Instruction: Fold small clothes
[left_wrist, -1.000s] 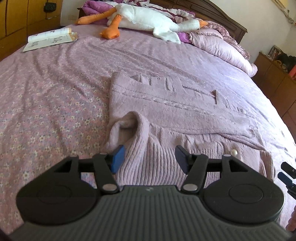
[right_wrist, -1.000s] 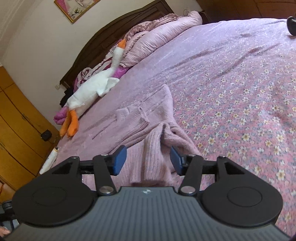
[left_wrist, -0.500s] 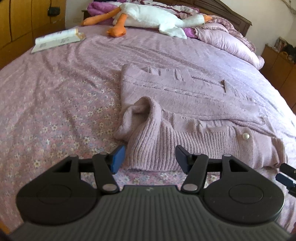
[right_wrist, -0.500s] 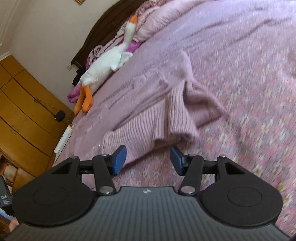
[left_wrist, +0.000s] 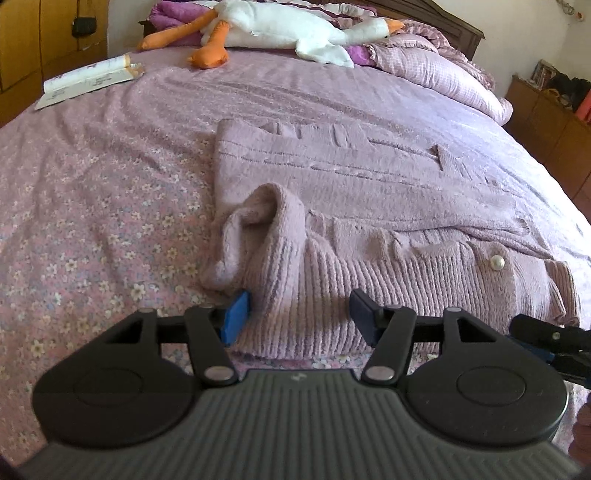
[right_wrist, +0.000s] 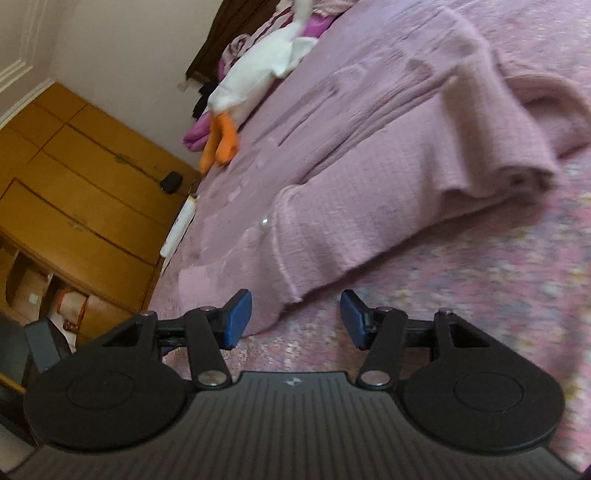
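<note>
A pale pink knitted cardigan (left_wrist: 369, 206) lies partly folded on the bed, its ribbed hem toward me and a pearl button (left_wrist: 497, 263) near the right. One corner is rolled up in a loop (left_wrist: 266, 206). My left gripper (left_wrist: 299, 314) is open and empty, its jaws standing over the ribbed hem's near edge. In the right wrist view the cardigan (right_wrist: 388, 177) looks blurred. My right gripper (right_wrist: 295, 315) is open and empty, just off the hem's corner. The right gripper also shows at the right edge of the left wrist view (left_wrist: 546, 339).
The bed has a purple floral sheet (left_wrist: 92, 229). A white plush goose (left_wrist: 288, 26) and pink pillows (left_wrist: 443, 74) lie at the head. A book (left_wrist: 85, 79) lies at the far left. Wooden wardrobes (right_wrist: 85, 177) stand left of the bed, a dresser (left_wrist: 554, 110) right.
Both grippers have pulled back toward the near edge of the bed and stayed open. The right gripper has swung left and lower along the hem. The cardigan lies still.
</note>
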